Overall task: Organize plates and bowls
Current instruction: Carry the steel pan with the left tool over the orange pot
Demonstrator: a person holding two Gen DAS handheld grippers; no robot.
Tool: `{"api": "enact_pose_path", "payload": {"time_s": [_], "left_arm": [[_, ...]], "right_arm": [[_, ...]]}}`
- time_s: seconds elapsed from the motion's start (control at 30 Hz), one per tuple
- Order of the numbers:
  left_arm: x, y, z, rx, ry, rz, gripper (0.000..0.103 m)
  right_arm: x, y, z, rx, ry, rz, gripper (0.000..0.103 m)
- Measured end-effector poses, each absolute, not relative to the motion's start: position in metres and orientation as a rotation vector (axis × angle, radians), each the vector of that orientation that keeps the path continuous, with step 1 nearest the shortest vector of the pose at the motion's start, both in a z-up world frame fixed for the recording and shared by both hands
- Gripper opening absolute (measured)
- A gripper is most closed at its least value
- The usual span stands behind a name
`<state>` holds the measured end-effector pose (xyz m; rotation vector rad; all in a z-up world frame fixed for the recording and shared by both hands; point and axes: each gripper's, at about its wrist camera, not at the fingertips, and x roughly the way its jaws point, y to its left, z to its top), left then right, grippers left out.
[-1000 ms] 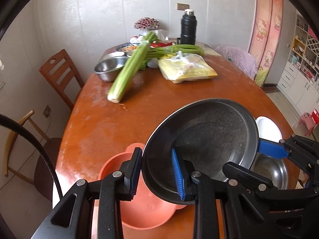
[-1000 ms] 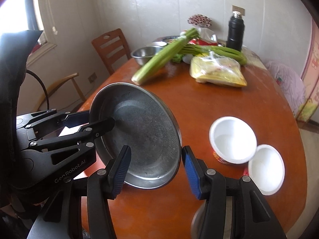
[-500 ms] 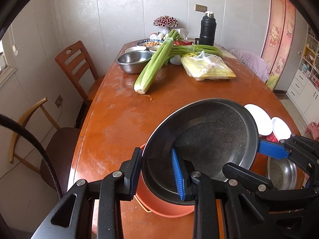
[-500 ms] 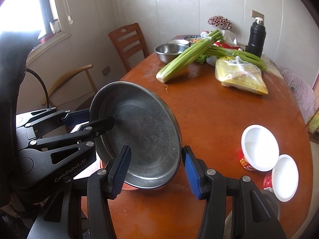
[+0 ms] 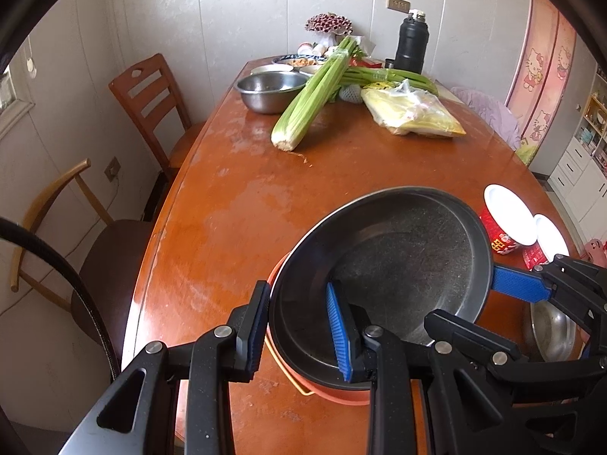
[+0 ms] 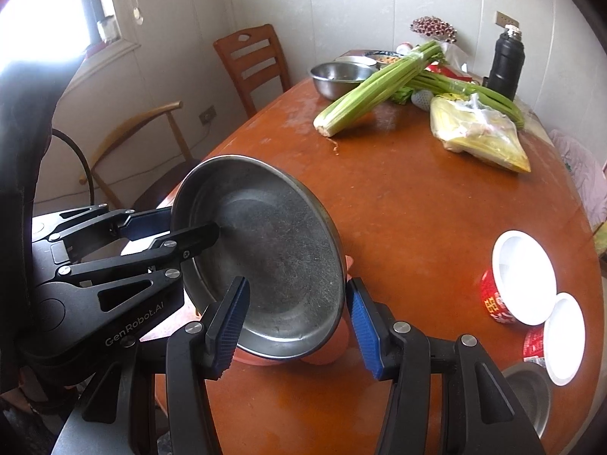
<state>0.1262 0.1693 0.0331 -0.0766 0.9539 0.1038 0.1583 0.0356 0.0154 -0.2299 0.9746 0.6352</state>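
Note:
A wide steel plate [image 5: 398, 265] is held tilted over an orange plastic bowl [image 5: 326, 390] near the table's front edge. My left gripper [image 5: 297, 331] straddles the plate's near rim, one finger outside and one inside, jaws partly closed on it. My right gripper [image 6: 297, 320] straddles the opposite rim of the steel plate [image 6: 265, 254], jaws wide apart around it. The orange bowl [image 6: 330, 349] peeks out below the plate. Two white-lined red paper bowls [image 6: 519, 284] stand to the right. A small steel bowl [image 5: 554, 330] sits at the front right.
At the far end lie celery [image 5: 315, 94], a yellow bag [image 5: 409, 113], a steel bowl [image 5: 269, 89], dishes and a black flask [image 5: 411, 47]. Two chairs [image 5: 151, 102] stand along the table's left side. Bare tabletop [image 5: 265, 189] lies in the middle.
Both grippers and the plate have drawn back and risen; more of the table shows. The orange bowl is now almost hidden under the plate. The grips on the plate look unchanged.

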Motion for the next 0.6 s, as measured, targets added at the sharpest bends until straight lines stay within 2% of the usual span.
{"api": "enact_pose_path", "payload": {"time_s": [0.6], "left_arm": [[0.132,0.185,0.005,-0.119,1.000,0.100,0.030]], "right_arm": [[0.183,0.056,-0.020,-0.252,1.049,0.638,0.055]]}}
